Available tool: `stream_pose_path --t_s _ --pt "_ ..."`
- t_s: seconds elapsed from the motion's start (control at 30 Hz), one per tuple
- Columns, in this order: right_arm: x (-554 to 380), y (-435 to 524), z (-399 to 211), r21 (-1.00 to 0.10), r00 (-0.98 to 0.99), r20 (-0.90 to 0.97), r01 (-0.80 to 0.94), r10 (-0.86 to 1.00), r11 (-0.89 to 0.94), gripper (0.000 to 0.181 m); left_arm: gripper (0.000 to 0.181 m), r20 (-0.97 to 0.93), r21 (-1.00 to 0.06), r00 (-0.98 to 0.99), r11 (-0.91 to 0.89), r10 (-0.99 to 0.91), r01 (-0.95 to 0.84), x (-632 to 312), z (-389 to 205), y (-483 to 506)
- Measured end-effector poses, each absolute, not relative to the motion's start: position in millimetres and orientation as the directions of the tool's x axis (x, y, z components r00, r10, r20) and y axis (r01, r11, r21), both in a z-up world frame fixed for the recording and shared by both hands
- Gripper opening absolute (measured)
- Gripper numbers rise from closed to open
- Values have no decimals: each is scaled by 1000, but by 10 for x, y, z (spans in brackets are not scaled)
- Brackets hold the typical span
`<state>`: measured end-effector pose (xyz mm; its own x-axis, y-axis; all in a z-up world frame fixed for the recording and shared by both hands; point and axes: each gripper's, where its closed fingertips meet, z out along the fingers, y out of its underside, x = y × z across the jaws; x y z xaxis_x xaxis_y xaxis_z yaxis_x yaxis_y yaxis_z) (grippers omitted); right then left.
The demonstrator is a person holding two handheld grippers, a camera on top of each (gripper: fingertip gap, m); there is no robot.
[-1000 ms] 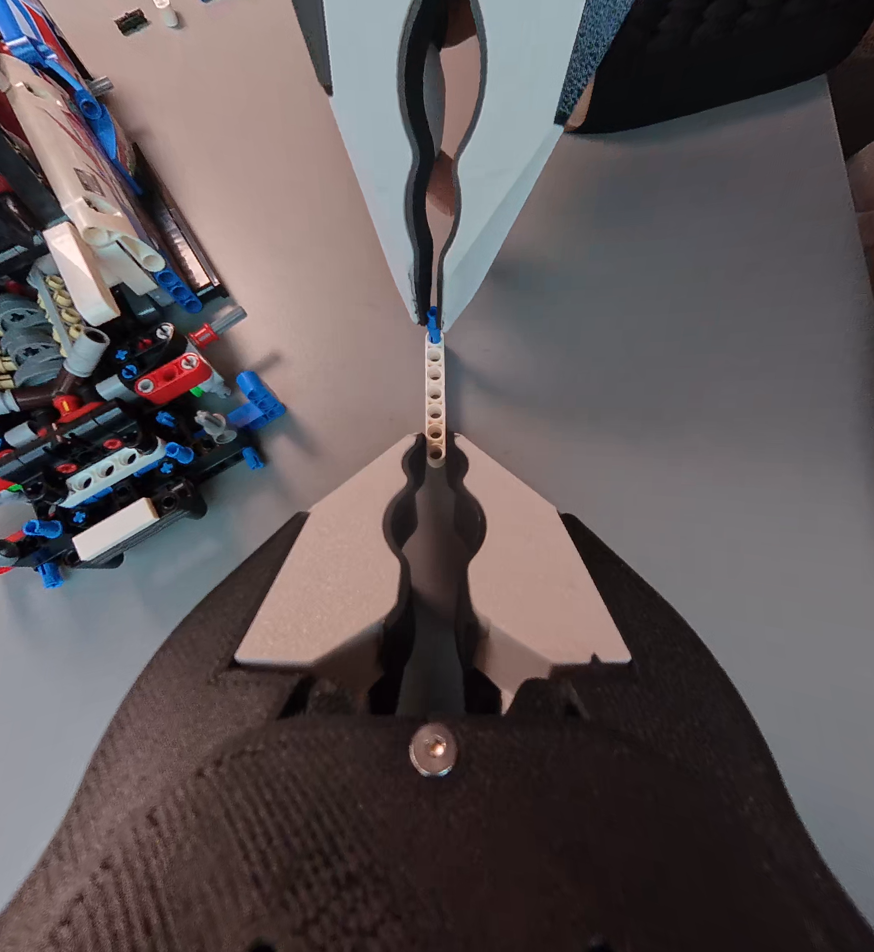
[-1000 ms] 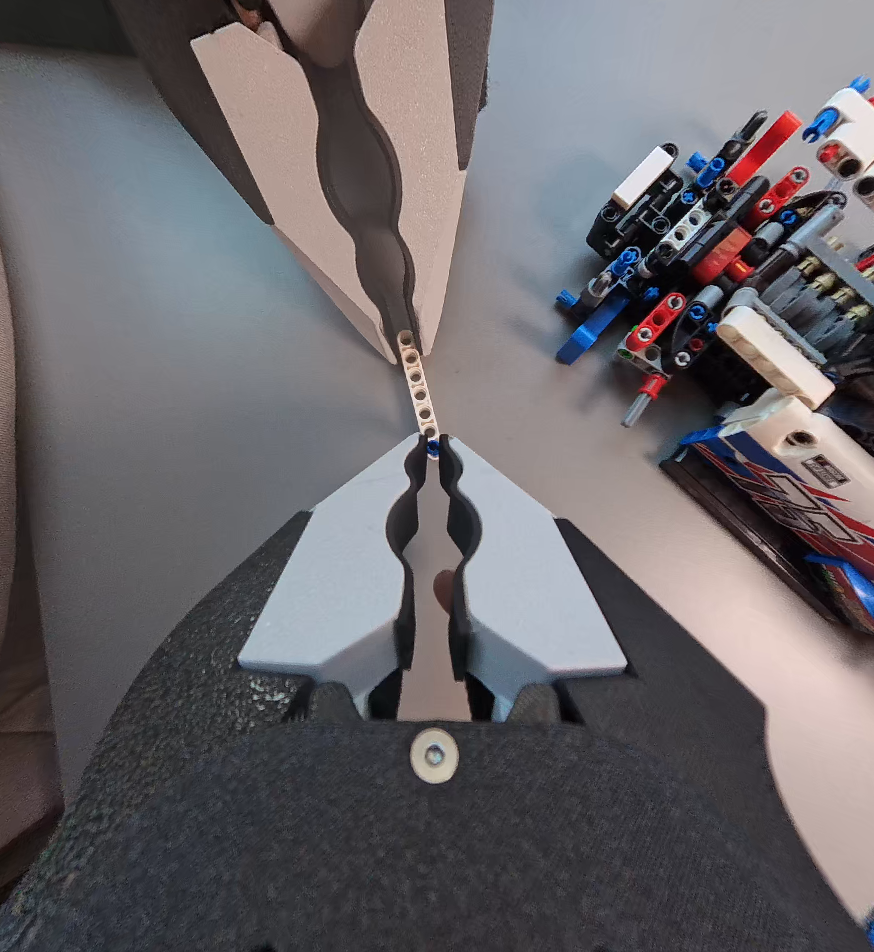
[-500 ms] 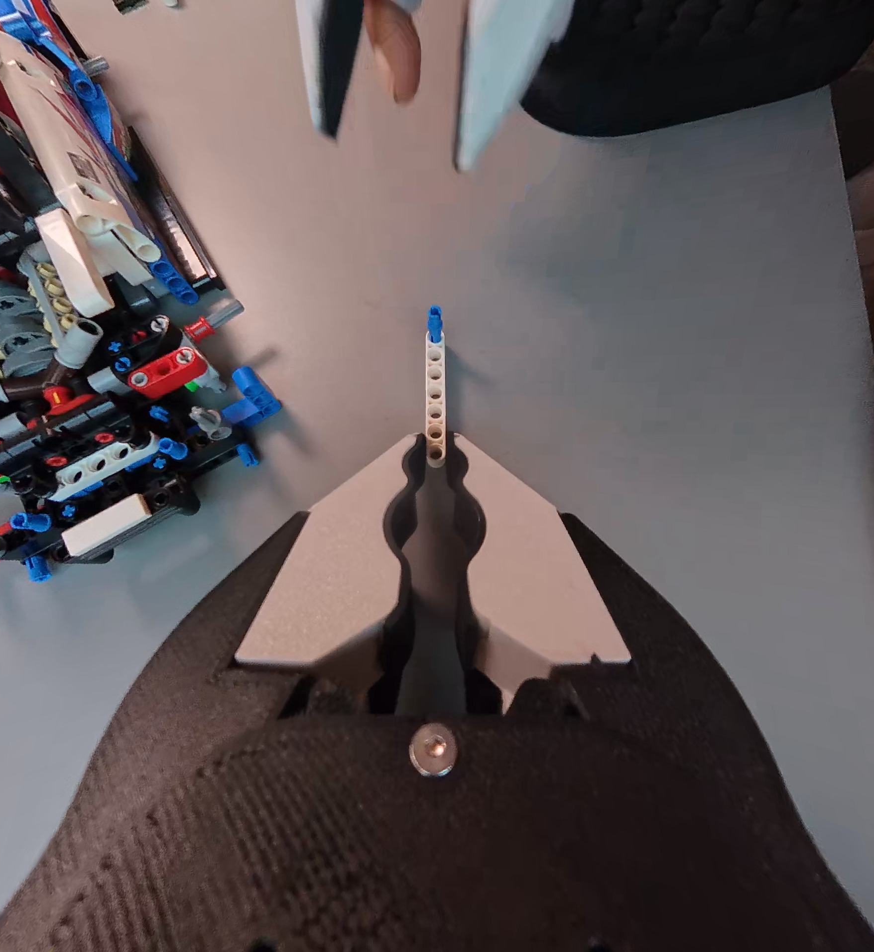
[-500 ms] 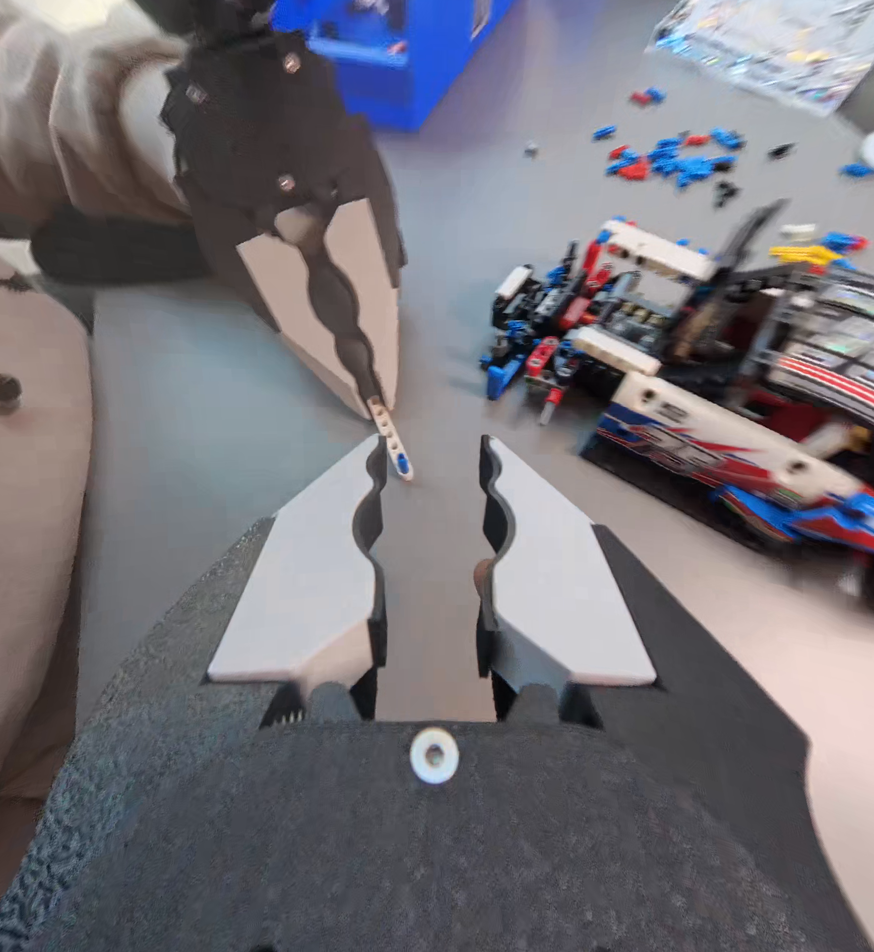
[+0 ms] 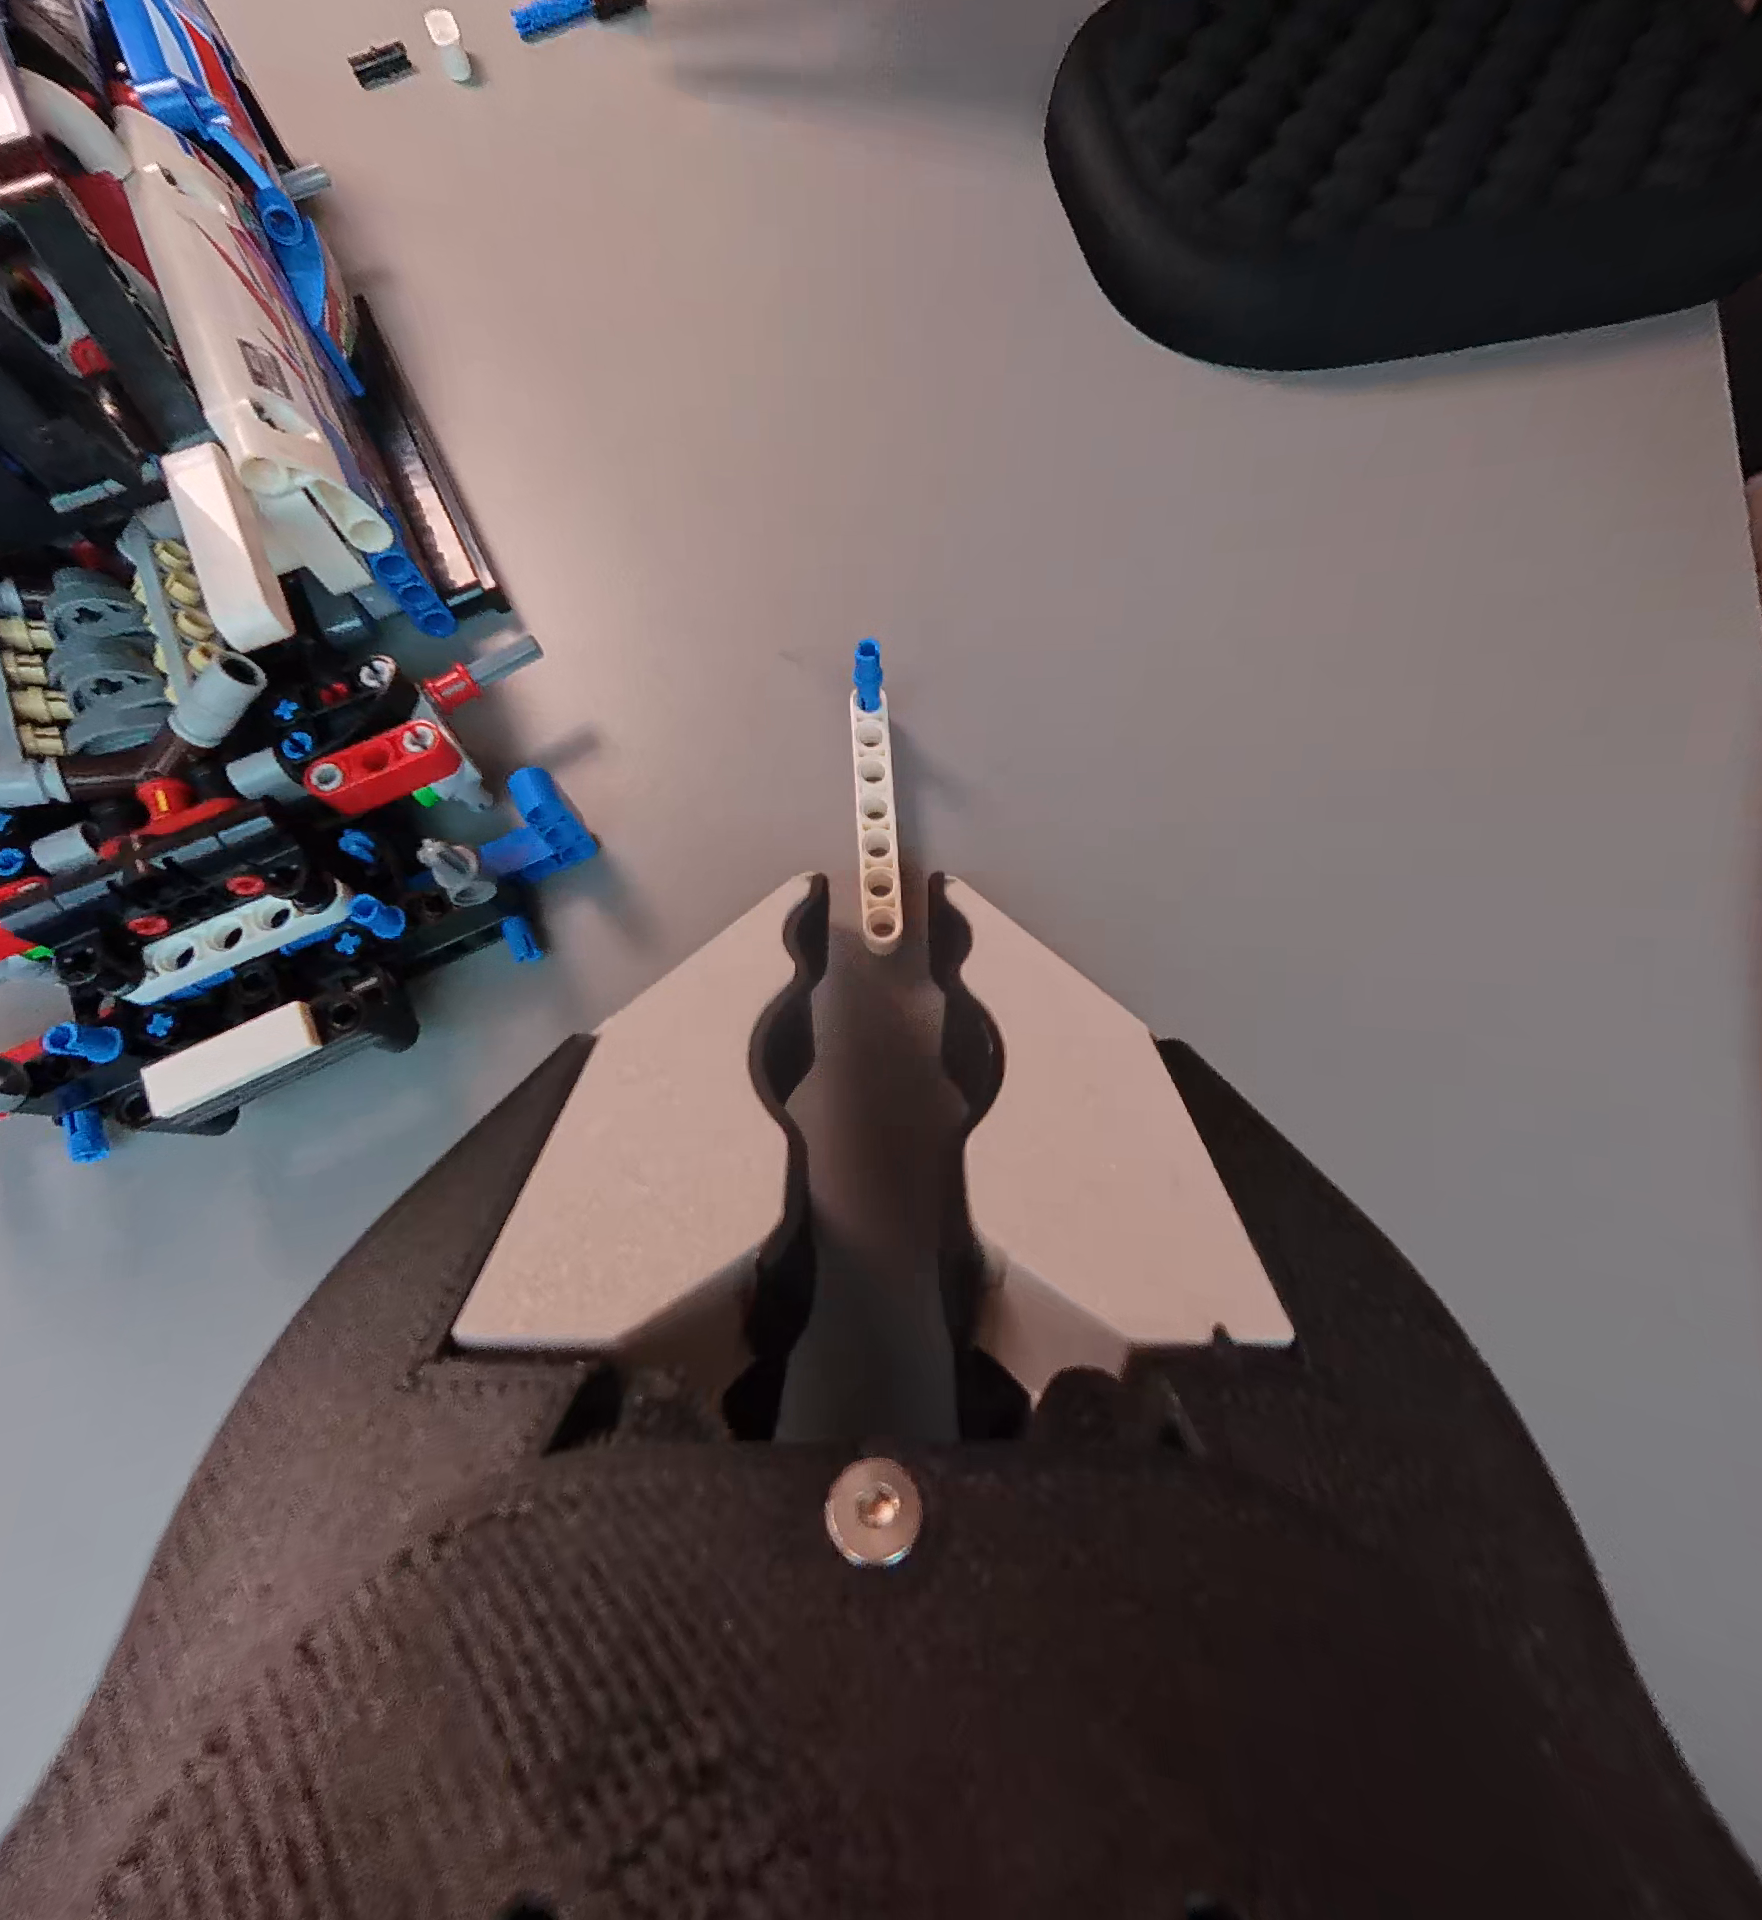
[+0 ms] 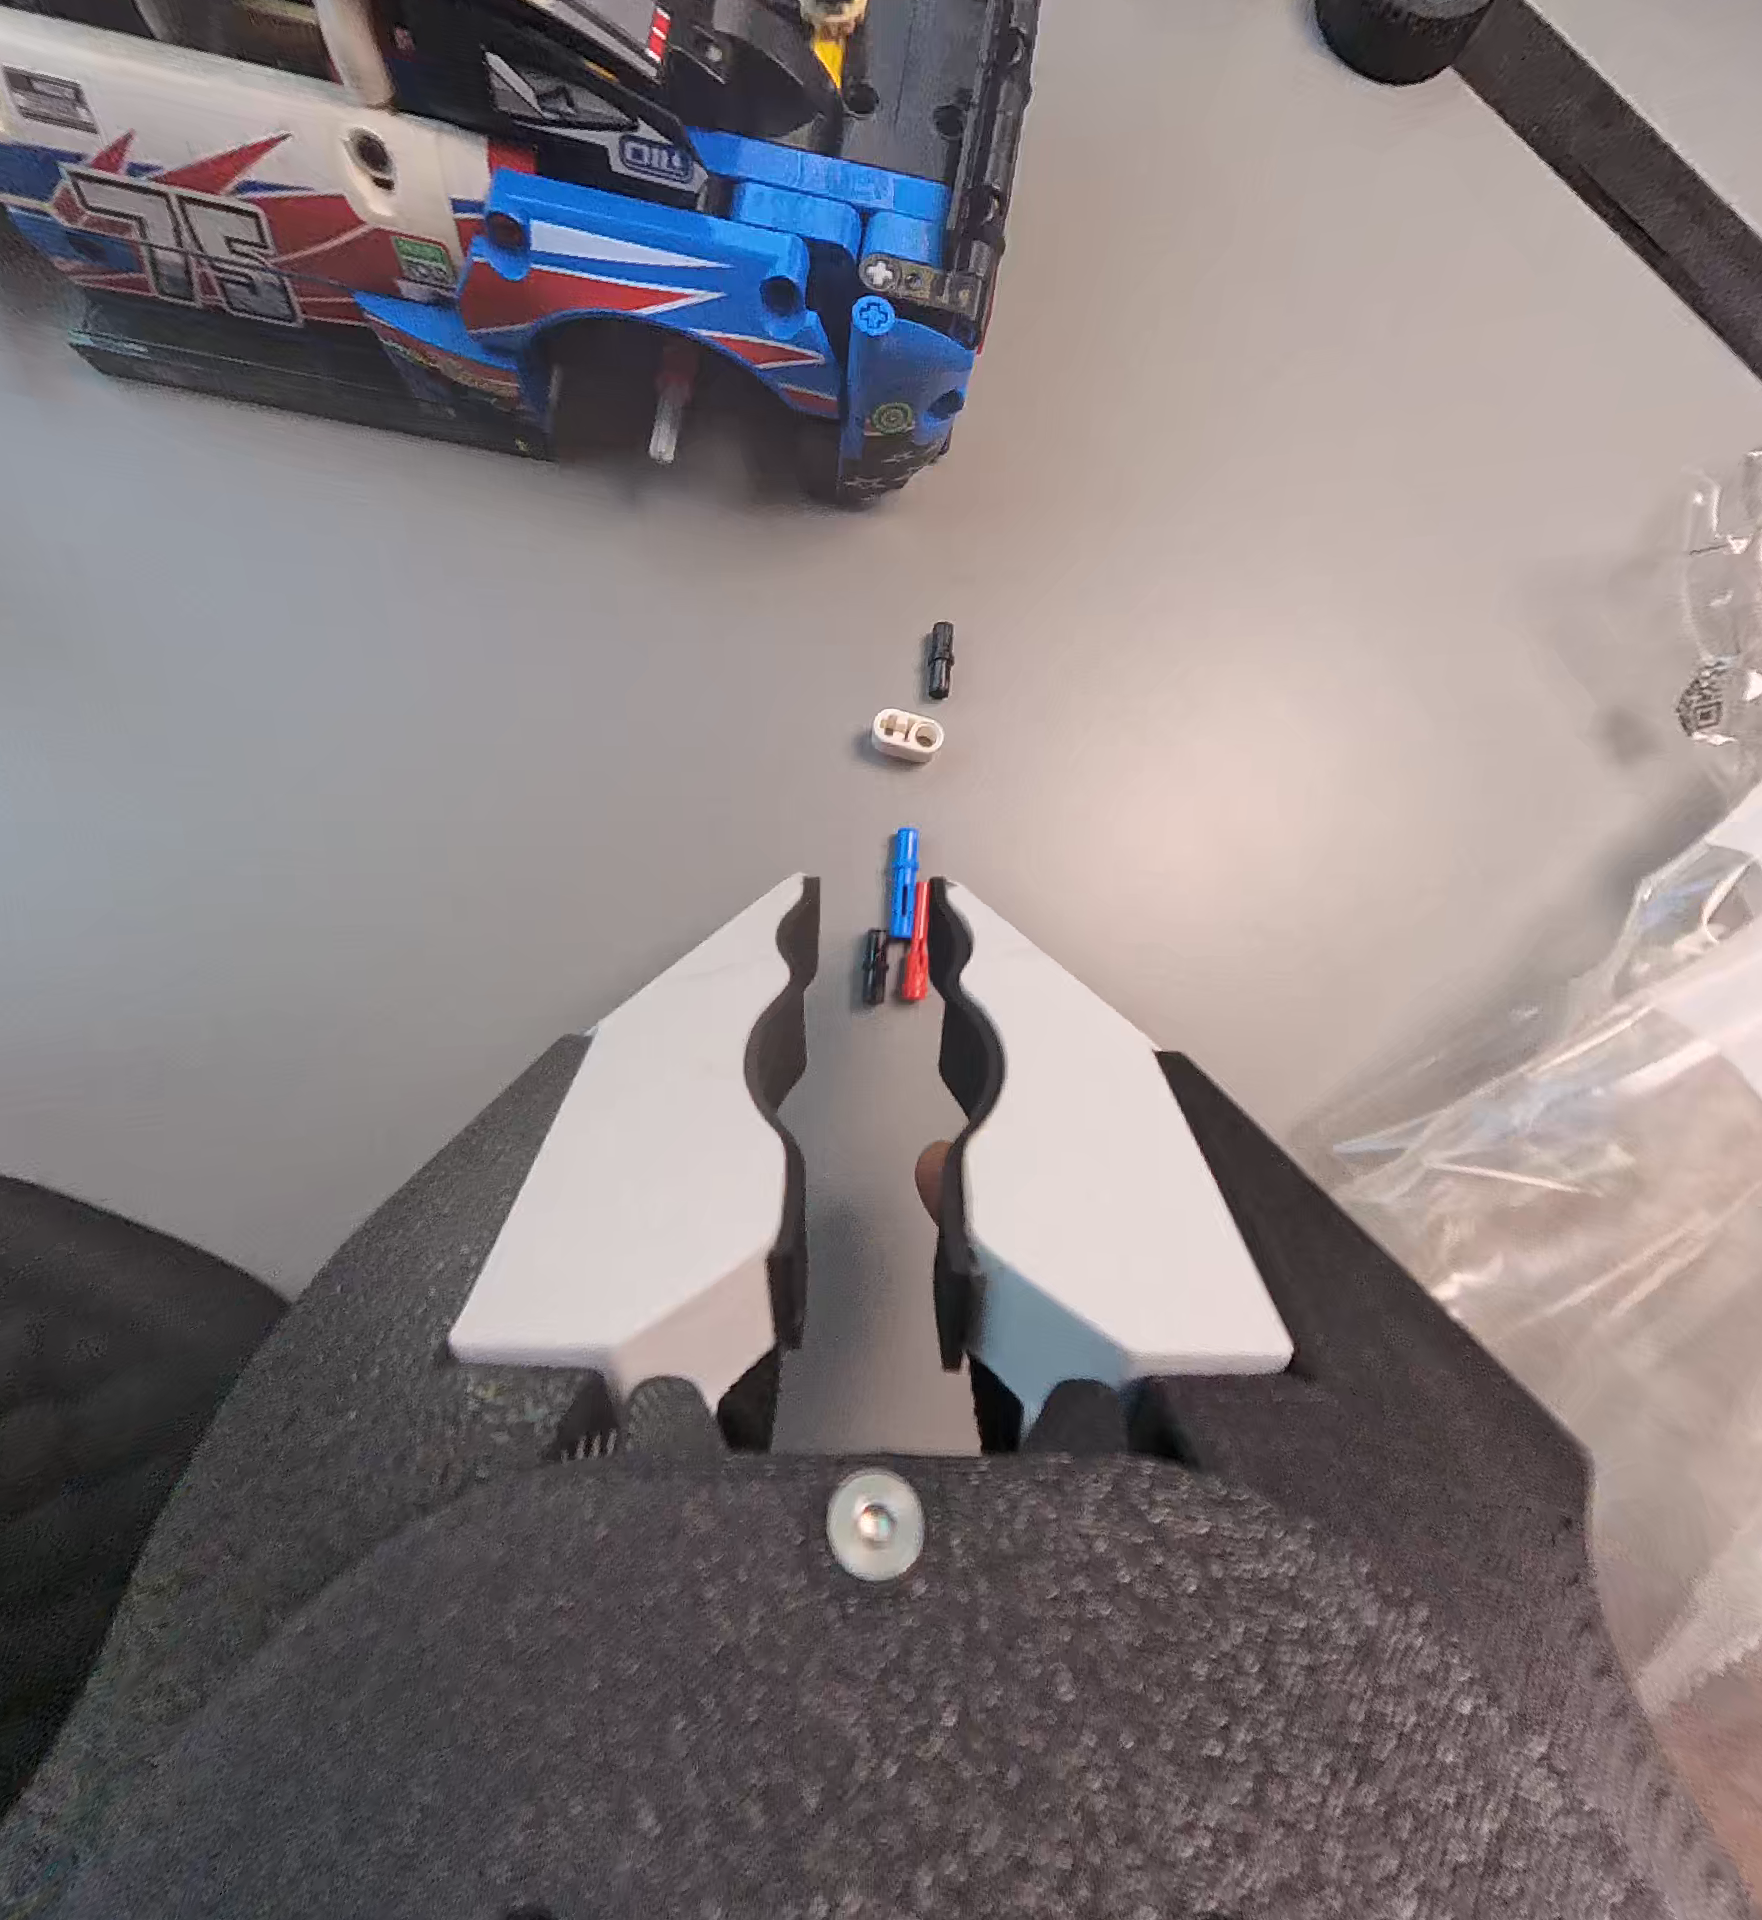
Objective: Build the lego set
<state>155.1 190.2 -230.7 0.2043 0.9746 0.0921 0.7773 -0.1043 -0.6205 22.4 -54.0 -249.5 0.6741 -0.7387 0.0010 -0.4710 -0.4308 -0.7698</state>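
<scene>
A white beam (image 5: pixel 874 821) with a blue pin (image 5: pixel 865 665) in its far end appears to rest on the grey table (image 5: pixel 1272 727). Its near end sits between the tips of my left gripper (image 5: pixel 875 888), whose jaws stand apart and do not touch it. My right gripper (image 6: pixel 875 888) is open and low over the table, with a blue pin (image 6: pixel 903 878), a red pin (image 6: pixel 915 940) and a black pin (image 6: pixel 873 966) between its tips. A white connector (image 6: pixel 906 736) and another black pin (image 6: pixel 941 660) lie just beyond.
The partly built car model fills the left of the left wrist view (image 5: pixel 181 779) and the top of the right wrist view (image 6: pixel 441 239). Clear plastic bags (image 6: pixel 1635 1039) lie at the right. A black textured pad (image 5: pixel 1428 177) sits at the table's far right. Some 30 cm of space lies between my two pairs of fingers. The white connector (image 6: pixel 906 736) sits 4 cm or so from the ends of my right fingers.
My left gripper has opened and let go of the white beam. My right gripper has left the beam, swung away out of the left wrist view, and now sits over loose pins near the car.
</scene>
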Motion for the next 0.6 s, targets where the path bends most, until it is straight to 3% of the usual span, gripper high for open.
stream_pose_path --t_s 0.03,0.23,0.37,0.47,0.53,0.6 --pt "1509 1942 -2331 -609 194 89 787 977 -101 17 20 10 -781 677 -429 -736 -455 223 -2463 -537" --pt "1446 2051 -2547 -457 110 73 887 991 -65 10 25 44 -844 713 -408 -700 -349 106 -2242 -482" --pt "1394 2032 -2525 -458 77 53 888 996 -44 2 25 52 -866 724 -392 -688 -310 48 -2176 -464" --pt "1117 1851 -2137 -686 99 -78 717 992 -125 2 24 56 -891 736 -367 -674 -268 30 -2094 -436" --pt "879 1606 -1641 -853 88 -228 462 970 -243 2 25 63 -918 752 -334 -656 -215 22 -1988 -390" --pt "689 1231 -1161 -896 3 -418 163 908 -413 1 25 99 -944 760 -303 -642 -133 48 -1832 -338"
